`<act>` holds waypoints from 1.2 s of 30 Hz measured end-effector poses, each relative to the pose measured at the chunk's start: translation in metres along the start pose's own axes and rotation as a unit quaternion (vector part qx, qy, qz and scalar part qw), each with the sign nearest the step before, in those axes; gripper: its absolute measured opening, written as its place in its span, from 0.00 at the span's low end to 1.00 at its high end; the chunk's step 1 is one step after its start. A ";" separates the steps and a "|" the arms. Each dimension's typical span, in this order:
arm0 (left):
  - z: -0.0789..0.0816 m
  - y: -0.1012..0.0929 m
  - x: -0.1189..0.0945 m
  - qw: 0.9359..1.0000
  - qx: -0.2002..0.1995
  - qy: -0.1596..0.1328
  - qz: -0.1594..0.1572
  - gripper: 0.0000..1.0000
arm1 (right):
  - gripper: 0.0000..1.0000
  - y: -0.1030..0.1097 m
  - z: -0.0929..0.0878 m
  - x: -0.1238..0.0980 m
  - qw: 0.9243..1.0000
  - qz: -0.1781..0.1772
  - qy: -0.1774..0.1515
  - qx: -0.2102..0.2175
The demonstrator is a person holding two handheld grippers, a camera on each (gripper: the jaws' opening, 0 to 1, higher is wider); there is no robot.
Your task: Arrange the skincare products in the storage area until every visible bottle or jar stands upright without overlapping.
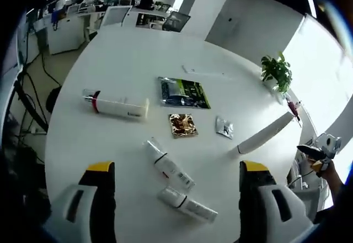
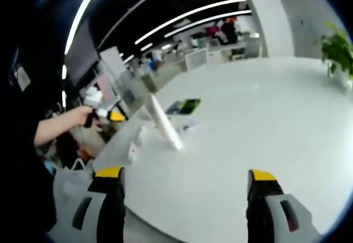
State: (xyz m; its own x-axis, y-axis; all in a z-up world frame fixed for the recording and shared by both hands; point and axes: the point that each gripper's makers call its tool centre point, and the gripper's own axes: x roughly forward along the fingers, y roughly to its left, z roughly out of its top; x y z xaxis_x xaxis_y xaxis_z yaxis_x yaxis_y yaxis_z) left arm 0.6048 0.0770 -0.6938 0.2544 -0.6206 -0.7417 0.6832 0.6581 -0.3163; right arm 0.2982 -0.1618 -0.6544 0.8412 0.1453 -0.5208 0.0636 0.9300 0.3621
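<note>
I look down on a round white table (image 1: 121, 61) with my left gripper (image 1: 177, 168) open above it, nothing between its yellow-tipped jaws. A white tube with a pink band (image 1: 116, 106) lies at the left. Two smaller white tubes (image 1: 168, 165) (image 1: 187, 204) lie near the front edge. A long white tube (image 1: 265, 134) lies at the right, seen also in the right gripper view (image 2: 164, 121). Between them lie a green-black sachet (image 1: 183, 93) (image 2: 185, 106), a gold sachet (image 1: 182, 125) and a small silver sachet (image 1: 224, 127). My right gripper (image 2: 186, 175) is open and holds nothing; it hovers off the table's edge (image 1: 317, 152).
A potted plant (image 1: 277, 72) (image 2: 336, 47) stands at the table's rim, with a small pink item (image 1: 294, 107) beside it. A hand holds the left gripper (image 2: 107, 114) beyond the table. Desks and office chairs (image 1: 116, 14) stand behind. The white table (image 2: 265, 116) stretches bare to the right.
</note>
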 end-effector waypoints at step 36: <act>0.066 0.091 0.086 0.977 -0.164 -0.024 0.135 0.81 | 0.91 -0.036 -0.009 0.015 0.998 -0.033 0.010 0.044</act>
State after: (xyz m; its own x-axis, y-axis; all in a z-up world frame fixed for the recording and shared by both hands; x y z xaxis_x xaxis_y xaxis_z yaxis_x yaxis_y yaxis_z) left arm 0.7344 0.0554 -0.7473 0.4330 -0.4196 -0.7978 0.3329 0.8969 -0.2911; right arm 0.3036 -0.1898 -0.6817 0.8231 0.0915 -0.5605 0.1664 0.9047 0.3921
